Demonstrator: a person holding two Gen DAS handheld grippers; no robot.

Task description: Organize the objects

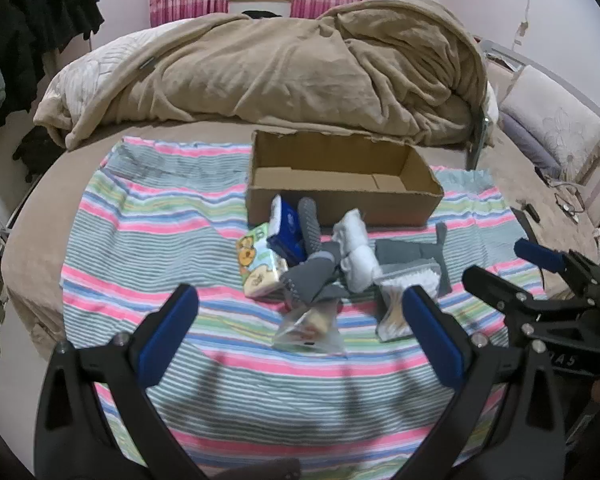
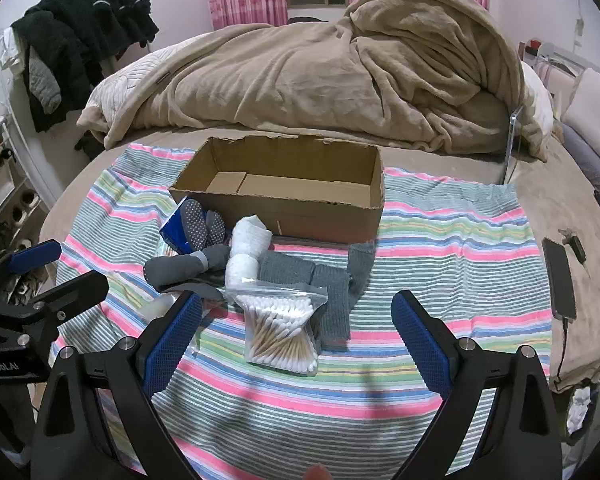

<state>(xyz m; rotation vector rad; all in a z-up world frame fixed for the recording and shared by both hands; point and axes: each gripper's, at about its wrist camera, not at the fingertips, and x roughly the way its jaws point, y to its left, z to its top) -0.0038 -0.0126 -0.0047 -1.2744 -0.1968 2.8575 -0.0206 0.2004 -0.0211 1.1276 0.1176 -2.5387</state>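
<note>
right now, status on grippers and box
Left gripper open, right gripper open, both empty. Box empty, pile in front. Swab bag nearest the right gripper.

The black body of the left gripper (image 2: 28, 280), at the left edge of the right wrist view, bears white lettering cut off by the frame, readable as "nRobot.AI". The right gripper (image 1: 540, 268), in the left wrist view, shows "A5".
</note>
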